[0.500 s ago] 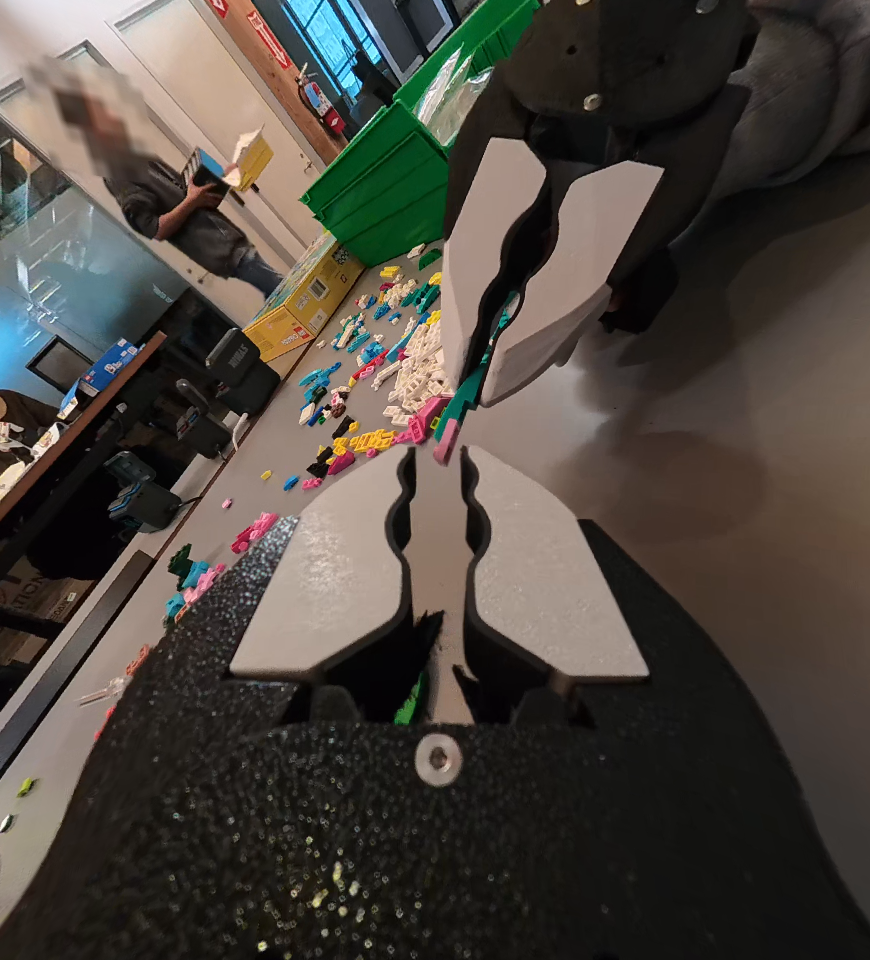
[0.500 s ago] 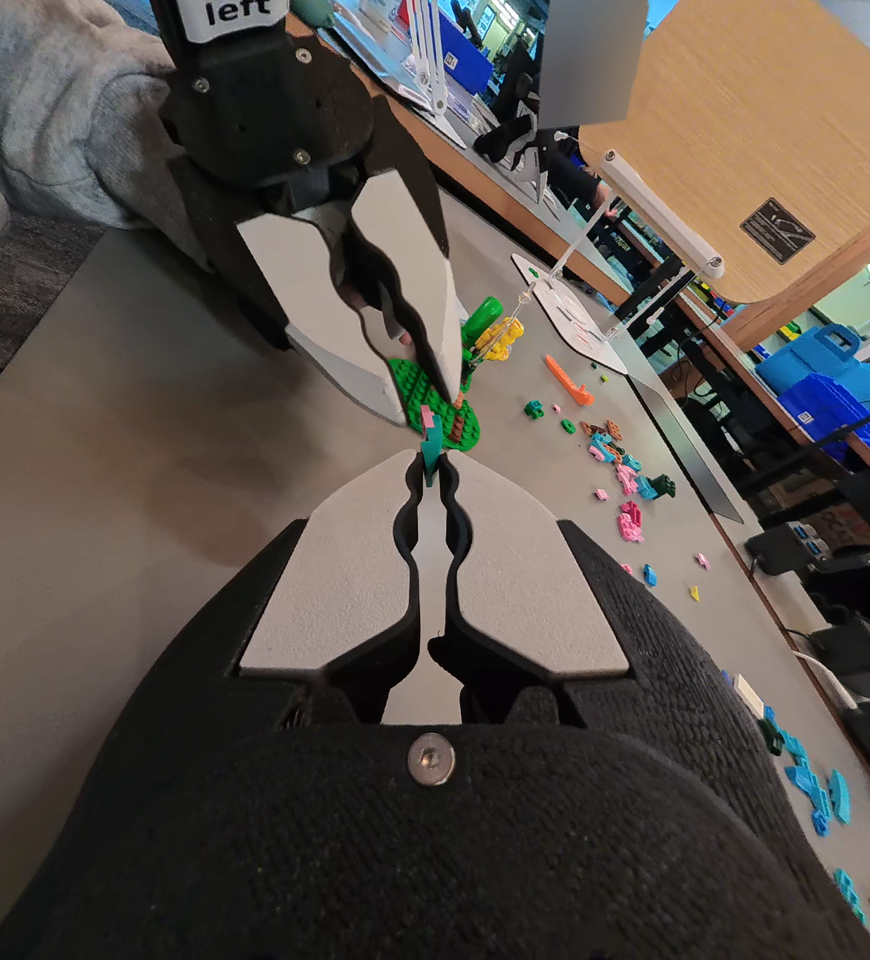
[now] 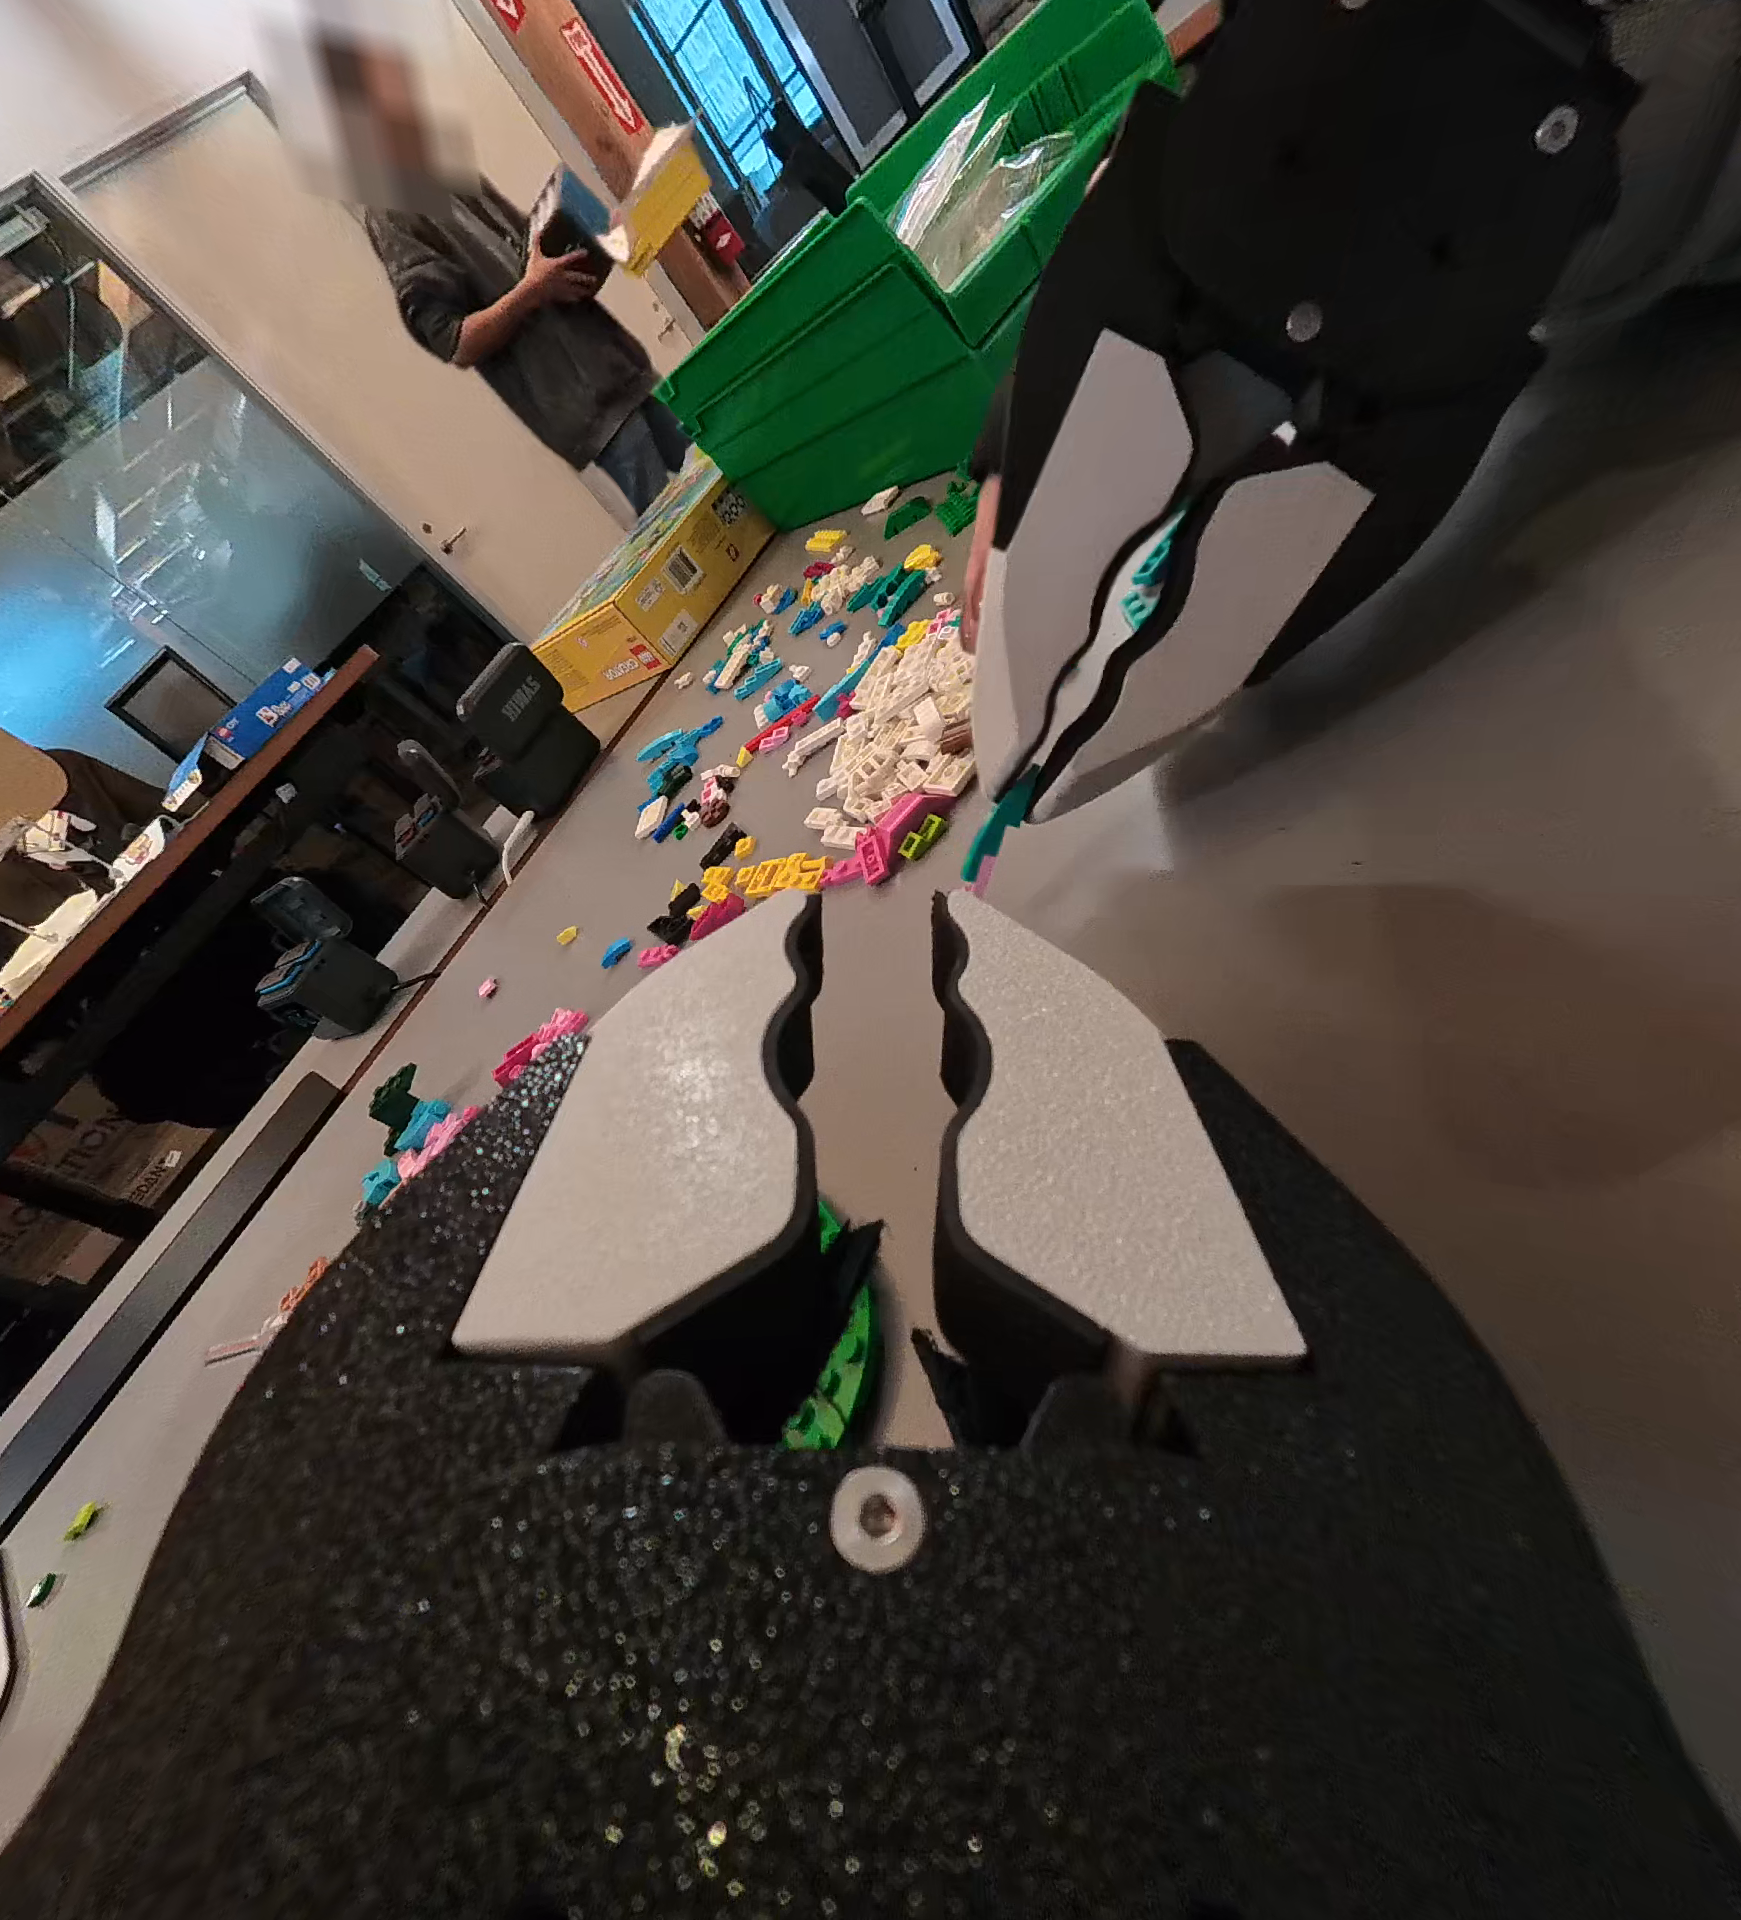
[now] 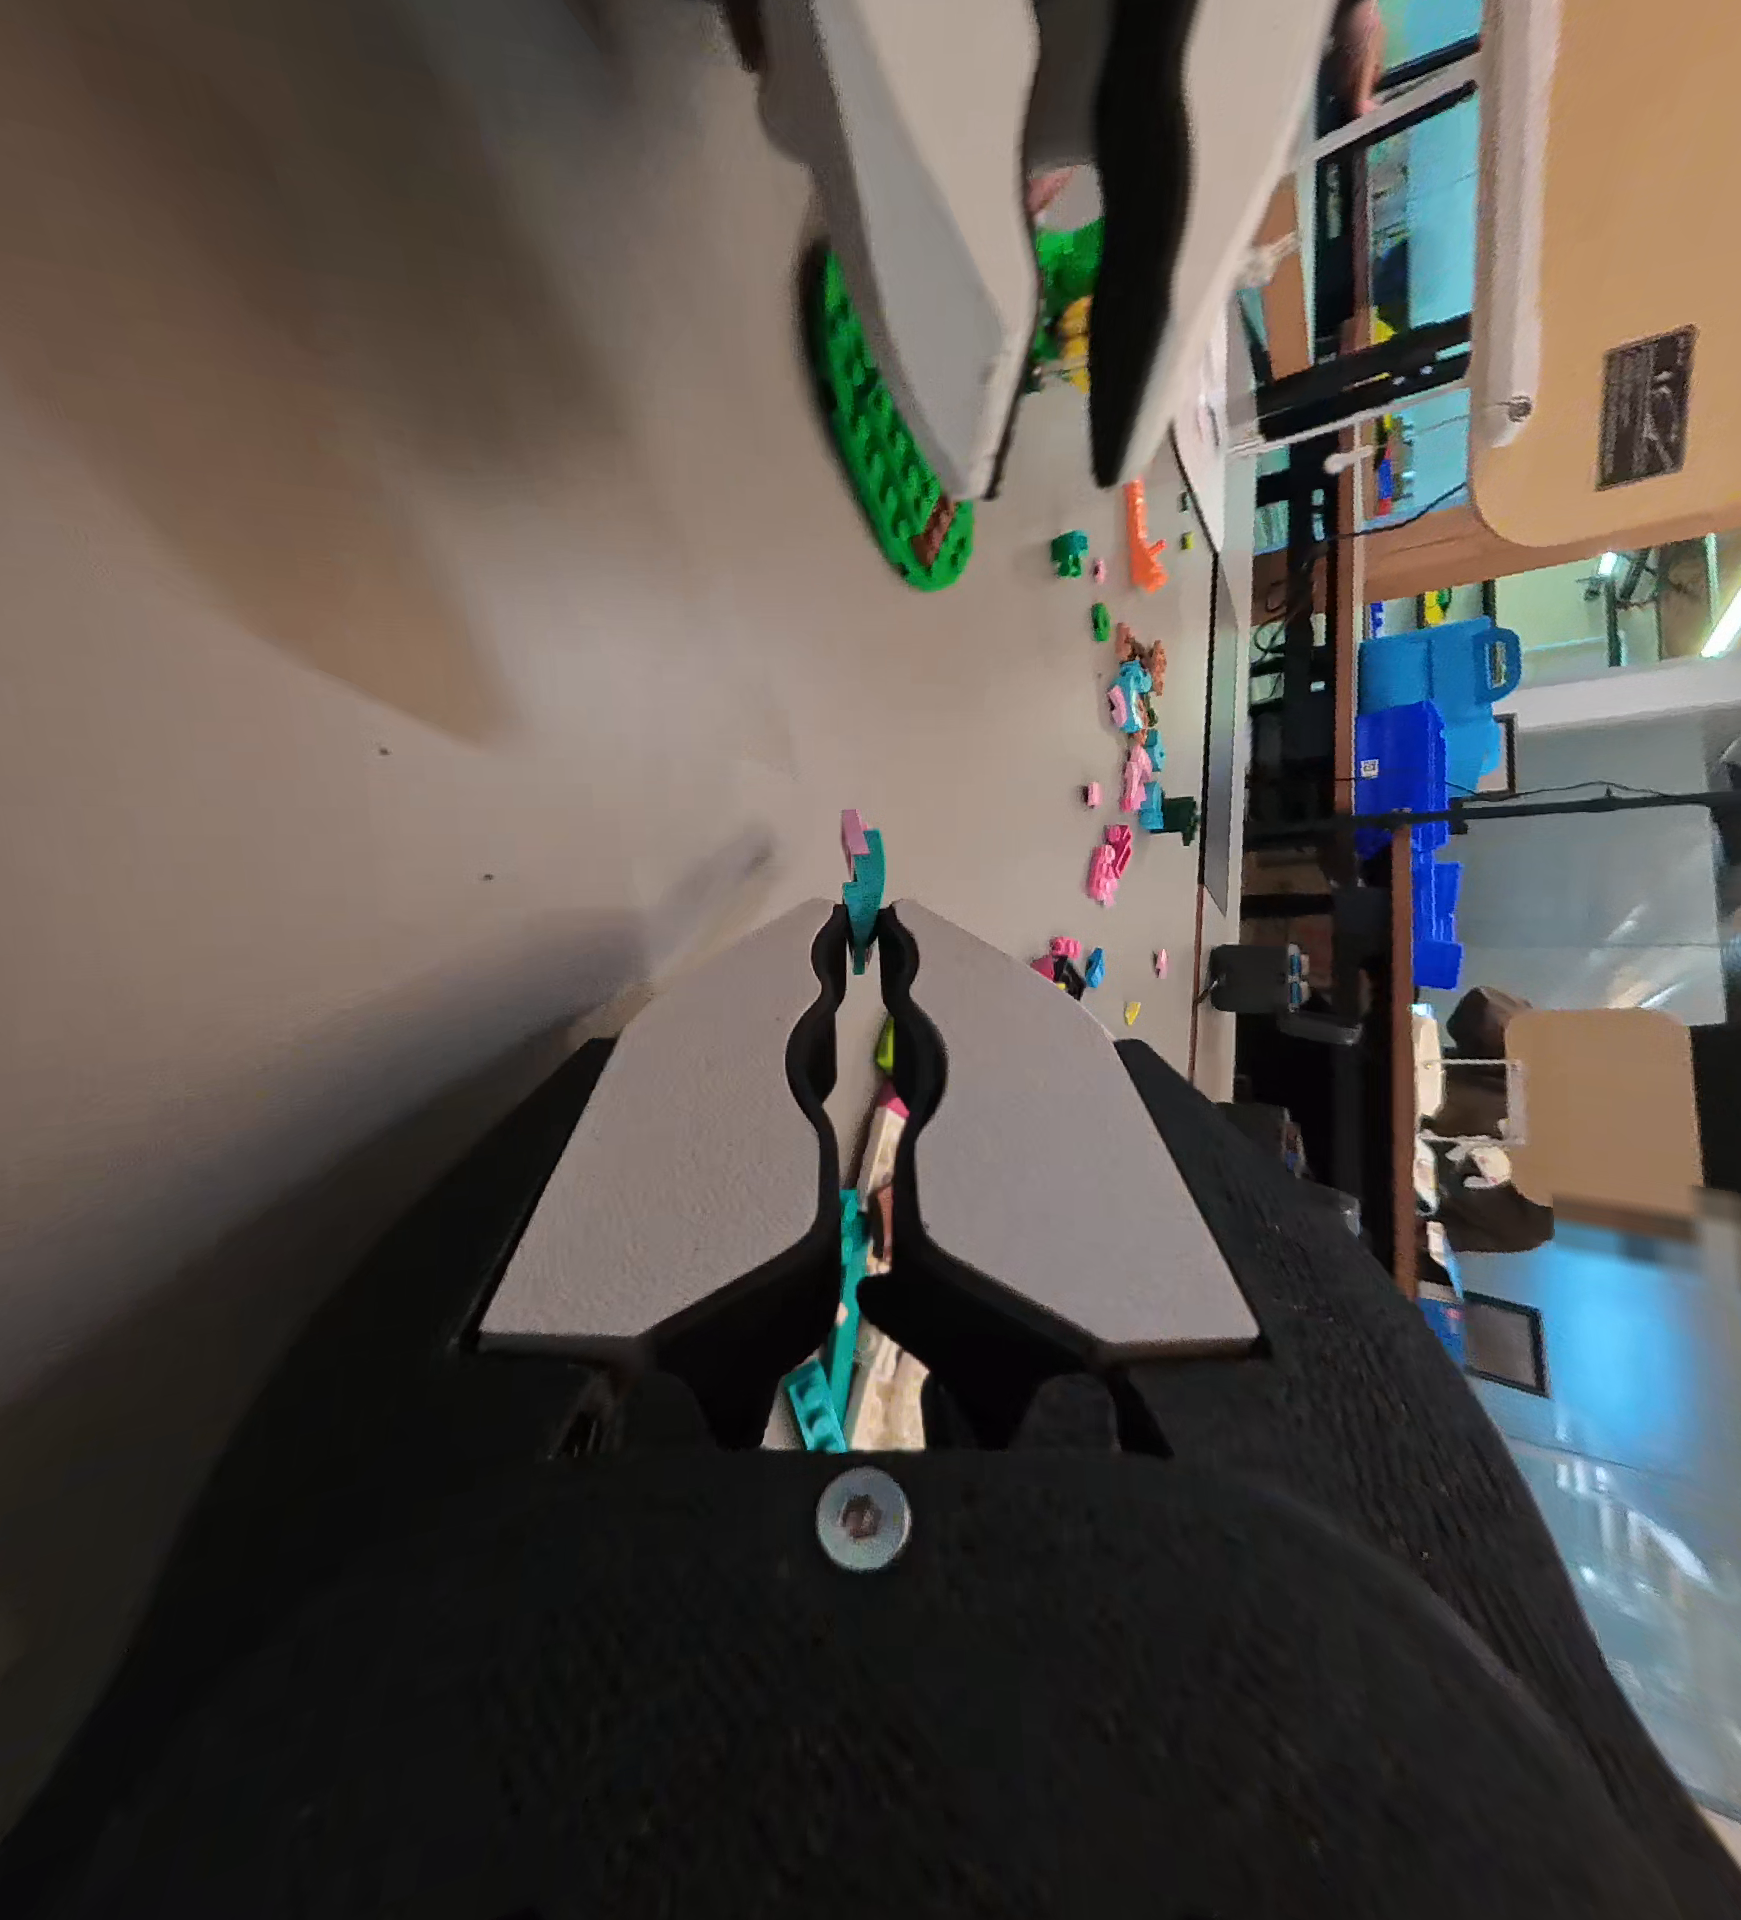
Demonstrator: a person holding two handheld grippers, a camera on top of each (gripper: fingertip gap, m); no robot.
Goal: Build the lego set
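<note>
Grey tabletop (image 3: 1468,1039) carries scattered bricks (image 3: 887,727) before green bins (image 3: 845,395), seen only from our left wrist. Our left gripper (image 3: 876,914) stands open, bare. Our right gripper (image 4: 861,914) pinches a teal-and-pink piece (image 4: 861,873); its view alone shows a green baseplate (image 4: 887,457).

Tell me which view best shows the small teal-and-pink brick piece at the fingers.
The right wrist view: the small teal-and-pink brick piece sits sharp and centred, pinched at the tips of the right gripper. The left wrist view shows it only farther off, partly hidden, poking out below that gripper's fingers.
</note>
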